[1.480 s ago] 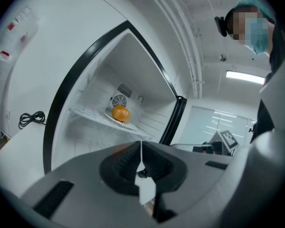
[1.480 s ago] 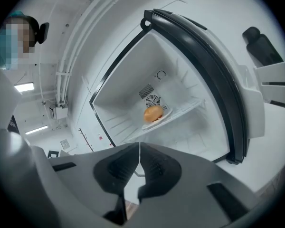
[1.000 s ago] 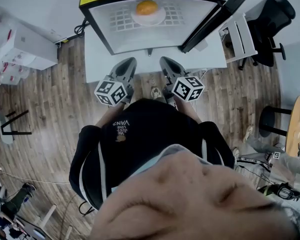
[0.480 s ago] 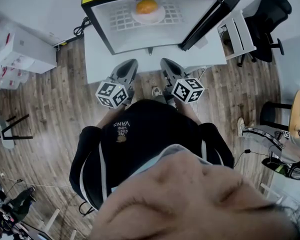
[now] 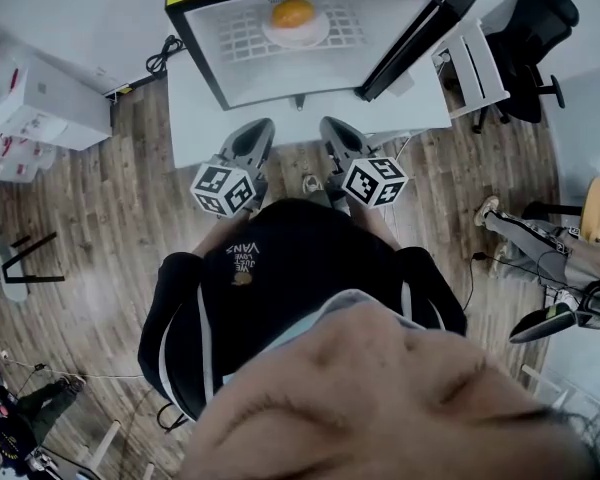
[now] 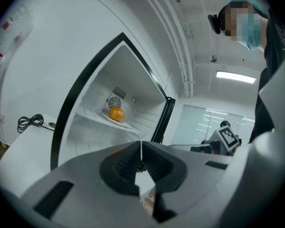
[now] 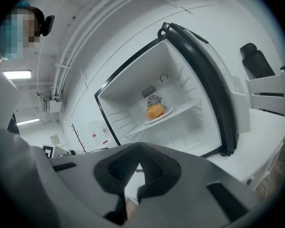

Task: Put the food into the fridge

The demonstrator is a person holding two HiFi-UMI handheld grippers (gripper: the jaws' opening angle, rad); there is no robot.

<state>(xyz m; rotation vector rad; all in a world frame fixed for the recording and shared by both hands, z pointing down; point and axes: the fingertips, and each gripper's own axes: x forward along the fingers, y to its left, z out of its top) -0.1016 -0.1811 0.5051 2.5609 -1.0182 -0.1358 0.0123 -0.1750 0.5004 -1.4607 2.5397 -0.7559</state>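
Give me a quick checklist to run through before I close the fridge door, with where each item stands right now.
1. Food stowed: the round orange food sits on the white plate on the wire shelf inside the fridge: ok.
2. Fridge door stands wide open, ready to swing: ok.
3. Left gripper jaws together, nothing between them: ok.
4. Right gripper jaws together, nothing between them: ok.
5. Both grippers outside the fridge opening: ok.
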